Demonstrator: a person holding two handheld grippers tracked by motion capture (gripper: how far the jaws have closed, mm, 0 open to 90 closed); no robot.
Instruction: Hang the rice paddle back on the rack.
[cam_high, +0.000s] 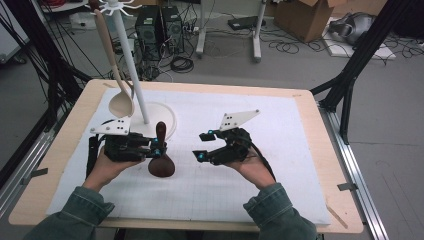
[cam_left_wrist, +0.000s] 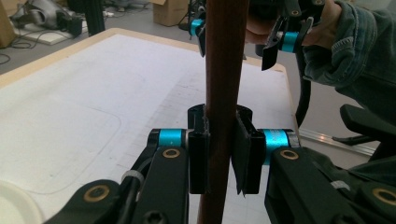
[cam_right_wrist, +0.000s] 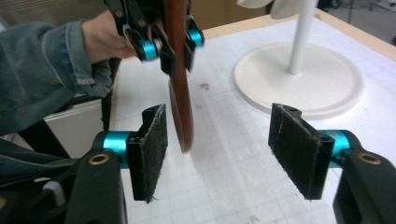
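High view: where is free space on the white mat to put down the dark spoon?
Free: the mat right of the right claw, and the near strip by the sleeves. Crowded: far left, around the rack base, pale spoon, dark spoon, left claw.

Dark wooden spoon (cam_left_wrist: 223, 70) cut off by top and bottom edges in left gripper view, handle section hidden between jaws, spoon bowl (cam_right_wrist: 181, 112) motion-blurred in right gripper view, white rack (cam_high: 131, 60) top cut off in high view, pale spoon (cam_high: 114, 65) handle end cropped.
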